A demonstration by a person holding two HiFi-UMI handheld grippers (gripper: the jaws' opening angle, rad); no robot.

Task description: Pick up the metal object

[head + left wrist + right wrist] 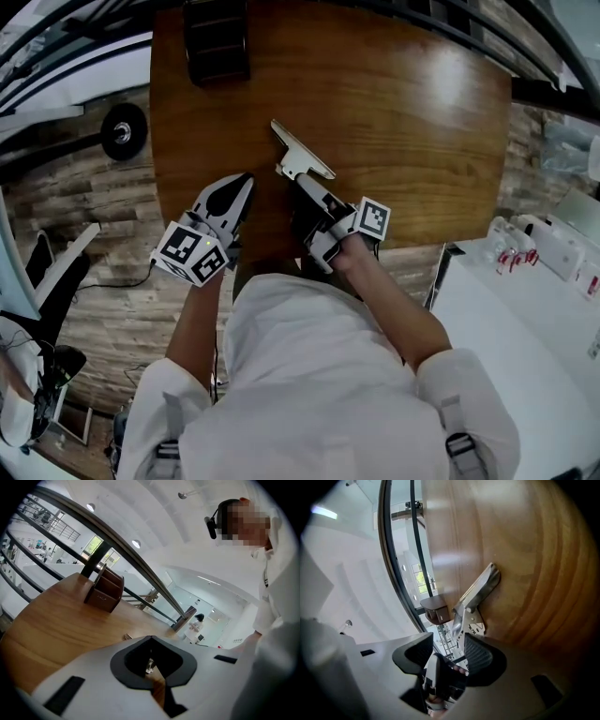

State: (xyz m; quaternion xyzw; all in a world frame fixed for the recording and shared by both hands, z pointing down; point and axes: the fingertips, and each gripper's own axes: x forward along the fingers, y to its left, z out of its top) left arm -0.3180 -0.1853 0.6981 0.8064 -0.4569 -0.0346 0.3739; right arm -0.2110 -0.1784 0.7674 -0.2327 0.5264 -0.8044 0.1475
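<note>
Jaws stand wide apart on the right gripper (pixel 458 644), and the near end of the metal object (pixel 479 596) sits at their gap, unpinched. The object lies mid-table on the wooden table (pixel 422 112). The left gripper (pixel 236 192), jaws together, rests to its left. The object looks stiff, thin, slippery and probably light; its near plate edge seems the best hold.

1 overhead, 2 low; shared table (pixel 422 122)
</note>
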